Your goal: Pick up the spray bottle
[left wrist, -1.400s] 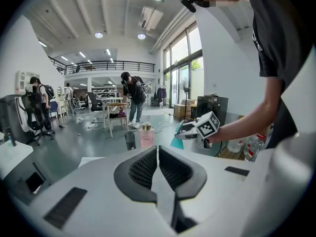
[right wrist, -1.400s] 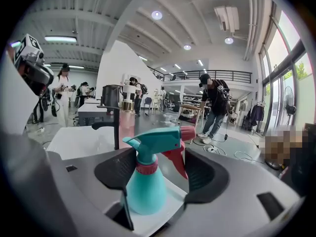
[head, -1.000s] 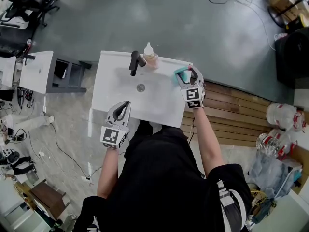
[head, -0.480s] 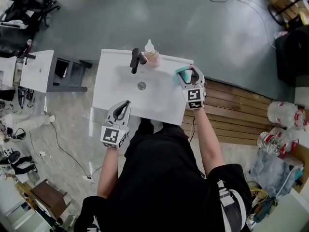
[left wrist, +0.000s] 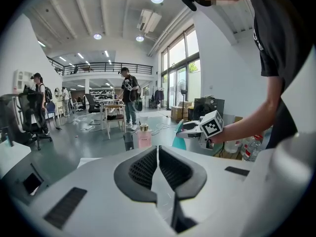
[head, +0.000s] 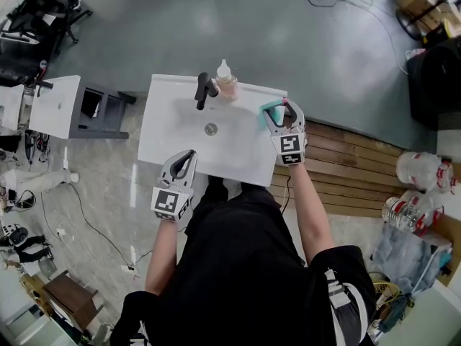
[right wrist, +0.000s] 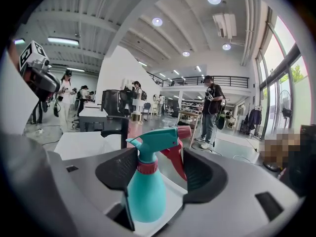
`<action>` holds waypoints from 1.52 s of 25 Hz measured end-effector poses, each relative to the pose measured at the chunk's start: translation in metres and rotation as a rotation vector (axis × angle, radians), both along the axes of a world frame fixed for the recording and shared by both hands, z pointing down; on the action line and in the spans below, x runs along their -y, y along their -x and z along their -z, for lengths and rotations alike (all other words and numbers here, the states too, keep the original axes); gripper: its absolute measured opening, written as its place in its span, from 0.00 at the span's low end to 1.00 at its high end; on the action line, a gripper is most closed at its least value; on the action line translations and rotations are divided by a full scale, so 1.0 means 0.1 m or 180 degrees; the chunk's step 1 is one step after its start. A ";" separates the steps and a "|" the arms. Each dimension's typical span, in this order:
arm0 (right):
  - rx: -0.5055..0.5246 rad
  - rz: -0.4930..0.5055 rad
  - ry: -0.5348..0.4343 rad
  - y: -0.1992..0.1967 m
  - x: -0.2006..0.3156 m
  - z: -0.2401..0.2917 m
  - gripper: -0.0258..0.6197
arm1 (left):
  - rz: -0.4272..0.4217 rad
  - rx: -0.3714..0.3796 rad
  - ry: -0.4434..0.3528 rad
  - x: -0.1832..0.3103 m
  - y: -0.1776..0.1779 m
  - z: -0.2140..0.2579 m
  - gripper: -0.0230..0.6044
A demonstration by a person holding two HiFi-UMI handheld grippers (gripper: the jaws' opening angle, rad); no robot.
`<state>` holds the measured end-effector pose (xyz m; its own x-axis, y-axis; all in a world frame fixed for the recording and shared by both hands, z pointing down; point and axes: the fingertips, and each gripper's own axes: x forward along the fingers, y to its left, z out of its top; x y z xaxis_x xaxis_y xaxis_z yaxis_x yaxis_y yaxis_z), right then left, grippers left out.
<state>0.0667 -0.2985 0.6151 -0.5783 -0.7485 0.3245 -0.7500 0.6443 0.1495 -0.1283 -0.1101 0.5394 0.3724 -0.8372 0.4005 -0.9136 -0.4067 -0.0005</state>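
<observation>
A teal spray bottle (head: 269, 109) with a red collar and red trigger stands at the right edge of the white sink (head: 173, 139). My right gripper (head: 277, 107) has its jaws on both sides of it and is shut on it. In the right gripper view the spray bottle (right wrist: 145, 191) fills the gap between the dark pads (right wrist: 118, 169), with its nozzle pointing left. My left gripper (head: 189, 154) hovers at the sink's near edge, shut and empty. In the left gripper view its pads (left wrist: 143, 167) meet in a thin slit.
A black faucet (head: 202, 91) and a pink bottle (head: 225, 82) with a white cap stand at the back of the sink. A drain (head: 210, 129) sits in the middle of the basin. A wooden slatted deck (head: 346, 171) lies to the right, and a white side table (head: 54, 107) to the left.
The right gripper with the spray bottle between its jaws has shifted slightly. The left gripper has stayed where it was.
</observation>
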 end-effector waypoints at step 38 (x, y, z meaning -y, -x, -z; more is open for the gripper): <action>0.0017 -0.0301 -0.0287 0.60 -0.76 0.53 0.51 | -0.0376 -0.0073 -0.0139 -0.36 0.84 0.13 0.09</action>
<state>0.0066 -0.2229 0.5623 -0.5052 -0.8258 0.2506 -0.8078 0.5547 0.1994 -0.2125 -0.0743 0.5268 0.4780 -0.8035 0.3547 -0.8594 -0.5114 -0.0003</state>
